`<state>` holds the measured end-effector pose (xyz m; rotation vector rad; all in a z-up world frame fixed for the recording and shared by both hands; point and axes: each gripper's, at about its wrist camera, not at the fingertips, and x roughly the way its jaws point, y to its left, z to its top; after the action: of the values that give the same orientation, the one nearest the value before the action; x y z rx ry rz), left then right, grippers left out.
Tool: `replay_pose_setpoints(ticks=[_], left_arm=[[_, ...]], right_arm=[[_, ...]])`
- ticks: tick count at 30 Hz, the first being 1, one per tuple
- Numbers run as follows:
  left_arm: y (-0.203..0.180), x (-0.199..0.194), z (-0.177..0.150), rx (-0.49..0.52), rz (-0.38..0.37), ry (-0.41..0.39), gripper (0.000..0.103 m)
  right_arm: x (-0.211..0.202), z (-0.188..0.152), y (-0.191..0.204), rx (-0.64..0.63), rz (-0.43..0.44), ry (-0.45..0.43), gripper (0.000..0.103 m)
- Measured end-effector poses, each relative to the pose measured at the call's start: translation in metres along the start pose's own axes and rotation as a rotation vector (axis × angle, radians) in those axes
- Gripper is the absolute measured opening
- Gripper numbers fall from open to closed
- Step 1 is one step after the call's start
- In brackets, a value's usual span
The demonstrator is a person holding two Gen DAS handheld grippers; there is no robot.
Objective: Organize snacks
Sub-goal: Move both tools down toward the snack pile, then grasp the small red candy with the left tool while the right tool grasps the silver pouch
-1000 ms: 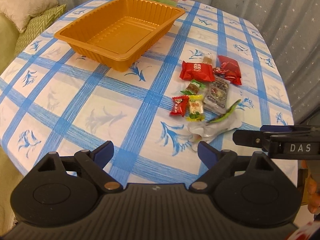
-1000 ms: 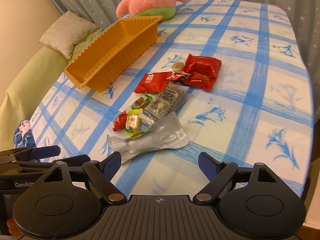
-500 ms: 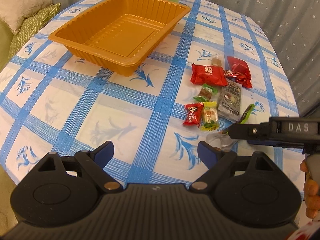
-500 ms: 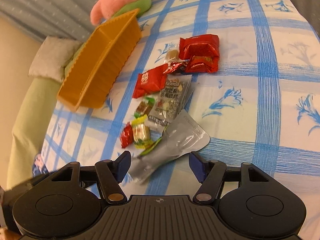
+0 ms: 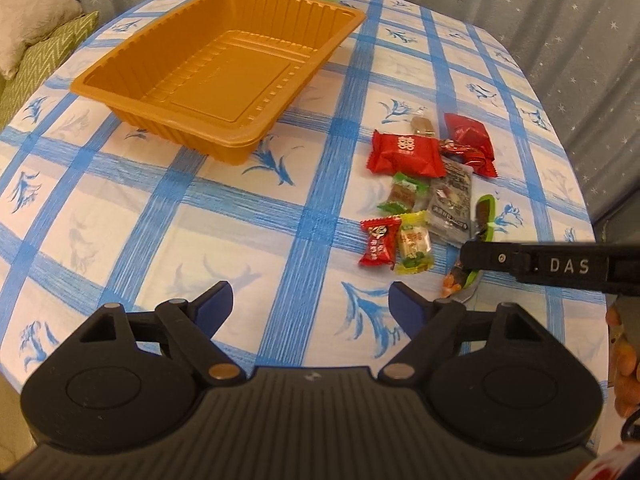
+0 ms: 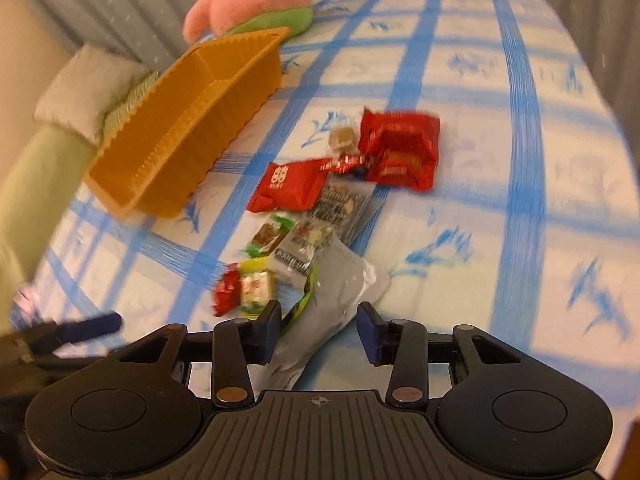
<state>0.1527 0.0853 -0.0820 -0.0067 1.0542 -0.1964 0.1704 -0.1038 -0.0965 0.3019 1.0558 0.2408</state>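
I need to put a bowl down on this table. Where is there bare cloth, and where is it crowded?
Bare cloth lies between the orange tray and the left tool, left of the snack pile. More lies right of the pile. It is crowded where the right tool straddles the silver pouch.

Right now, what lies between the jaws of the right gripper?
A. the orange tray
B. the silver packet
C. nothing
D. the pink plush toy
B: the silver packet lies between the open jaws of the right gripper, which have not closed on it.
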Motion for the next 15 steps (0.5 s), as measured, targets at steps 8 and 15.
replay_pose_setpoints(ticks=[8, 15], left_arm=[[-0.011, 0.013, 0.011, 0.056, -0.058, -0.009, 0.066], [-0.021, 0.030, 0.022, 0.115, -0.111, -0.006, 0.038]], right_arm=[[-0.003, -0.001, -0.028, 0.030, -0.075, -0.024, 0.039], [-0.014, 0.000, -0.053, 0.096, -0.113, -0.059, 0.039]])
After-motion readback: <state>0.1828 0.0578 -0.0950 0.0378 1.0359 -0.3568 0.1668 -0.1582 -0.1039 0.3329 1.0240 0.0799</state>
